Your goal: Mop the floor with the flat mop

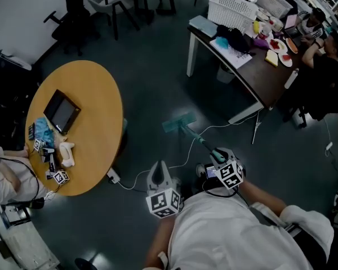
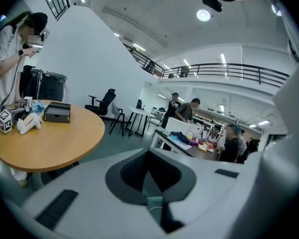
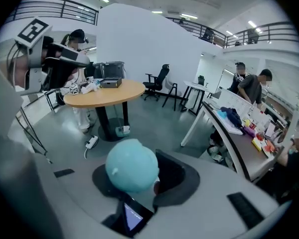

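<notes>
The flat mop's teal head (image 1: 179, 124) lies flat on the dark floor, between the round table and the long desk. Its thin handle (image 1: 200, 140) slants back to my right gripper (image 1: 217, 157), which is shut on the handle's upper part. In the right gripper view the handle's rounded teal end (image 3: 132, 164) sits in the notch of the right gripper (image 3: 142, 180). My left gripper (image 1: 159, 169) is to the left of the handle, apart from it, shut and holding nothing. Through the notch of the left gripper (image 2: 152, 183) a bit of the mop head (image 2: 154, 203) shows.
A round wooden table (image 1: 96, 111) with a tablet and small items stands at the left, a person beside it. A power strip (image 1: 114, 177) and white cable lie on the floor near me. A long dark desk (image 1: 236, 77) with a white basket (image 1: 231, 10) and seated people is at the right.
</notes>
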The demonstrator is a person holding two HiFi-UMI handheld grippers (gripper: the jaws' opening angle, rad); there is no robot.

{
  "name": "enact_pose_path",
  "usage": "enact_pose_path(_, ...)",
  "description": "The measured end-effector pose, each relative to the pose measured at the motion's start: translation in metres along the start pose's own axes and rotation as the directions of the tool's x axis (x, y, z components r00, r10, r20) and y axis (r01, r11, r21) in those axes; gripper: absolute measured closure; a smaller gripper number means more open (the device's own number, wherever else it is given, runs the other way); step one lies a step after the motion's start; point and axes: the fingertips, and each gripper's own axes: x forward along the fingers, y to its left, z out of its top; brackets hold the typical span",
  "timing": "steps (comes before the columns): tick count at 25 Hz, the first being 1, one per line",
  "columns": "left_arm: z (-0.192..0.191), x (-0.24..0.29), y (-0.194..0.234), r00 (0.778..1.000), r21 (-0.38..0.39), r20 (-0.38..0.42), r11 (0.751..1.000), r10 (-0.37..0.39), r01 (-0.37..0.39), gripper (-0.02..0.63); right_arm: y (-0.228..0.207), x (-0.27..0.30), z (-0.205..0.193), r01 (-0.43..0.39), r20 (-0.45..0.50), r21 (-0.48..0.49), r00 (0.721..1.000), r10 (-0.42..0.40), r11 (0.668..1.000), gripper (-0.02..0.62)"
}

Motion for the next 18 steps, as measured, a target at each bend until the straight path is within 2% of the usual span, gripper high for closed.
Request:
enact_pose_path(6,-0.011,0.002,0.0,0.999,0.008,-0.034,1.0,-0.008,0.008,0.601,-0.001,0.003,0.0,0.043,0.101,0.02,0.994,-0.045,0.999,0.482)
enact_pose_path(9,-0.016,0.006,-0.002,0.999,0.007,-0.053,1.0,-0.01,0.01,0.601,-0.006,0.012,0.022,0.064,0.178,-0.01,0.982,-0.061,0.998,0.482)
enact_pose_path(12,-0.019,0.006,-0.007,0.998,0.015,-0.065,1.0,-0.013,0.014,0.601,-0.009,0.021,0.047,0.061,0.214,-0.024,0.975,-0.054,0.998,0.482)
enact_pose_path(15,-0.017,0.006,-0.006,0.998,0.017,-0.063,1.0,-0.003,0.004,0.601,-0.009,0.026,0.061,0.054,0.192,-0.019,0.98,-0.049,0.998,0.482)
enact_pose_path(18,-0.015,0.004,-0.005,0.998,0.014,-0.062,1.0,0.009,-0.008,0.601,-0.005,0.02,0.045,0.046,0.093,0.006,0.995,-0.047,0.999,0.482)
